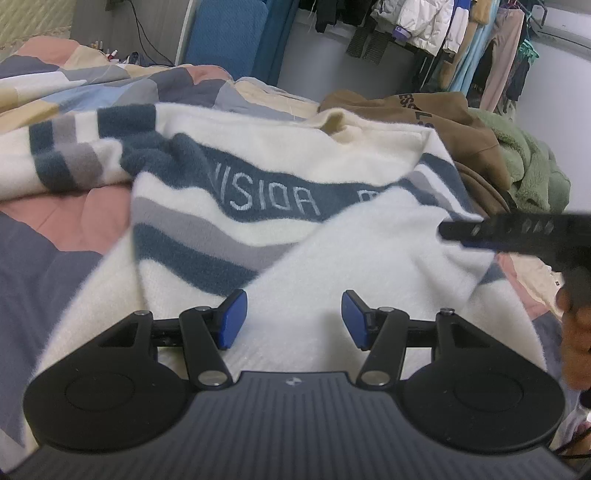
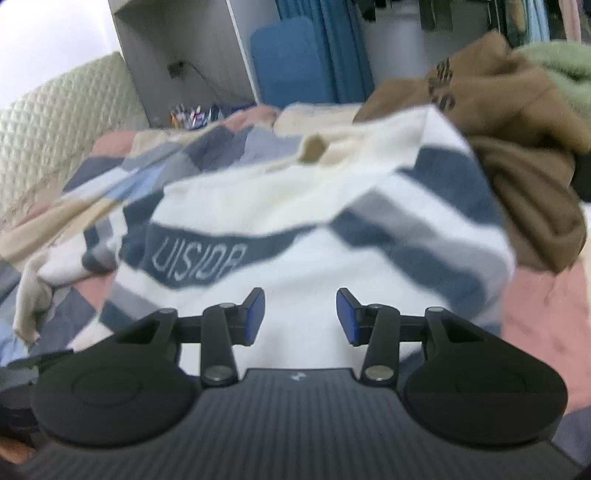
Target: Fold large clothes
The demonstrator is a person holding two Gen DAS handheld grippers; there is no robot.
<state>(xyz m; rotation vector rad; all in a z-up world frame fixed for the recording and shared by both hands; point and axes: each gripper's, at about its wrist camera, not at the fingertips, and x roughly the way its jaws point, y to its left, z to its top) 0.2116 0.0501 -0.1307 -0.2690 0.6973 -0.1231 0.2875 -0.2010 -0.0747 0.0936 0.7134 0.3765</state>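
A white fleecy sweater (image 1: 332,236) with dark blue and grey stripes and pale lettering lies on the patchwork quilt, its right sleeve folded in across the chest. It also shows in the right wrist view (image 2: 295,206). My left gripper (image 1: 293,319) is open and empty over the sweater's white lower part. My right gripper (image 2: 300,317) is open and empty over the same white area; in the left wrist view its black fingers (image 1: 480,230) hover above the folded sleeve at the right.
A brown hoodie (image 1: 454,122) and a green fleece garment (image 1: 532,166) are piled at the sweater's right. The patchwork quilt (image 1: 55,229) covers the bed. A clothes rack (image 1: 461,33) stands behind. A quilted headboard (image 2: 55,122) is at the left.
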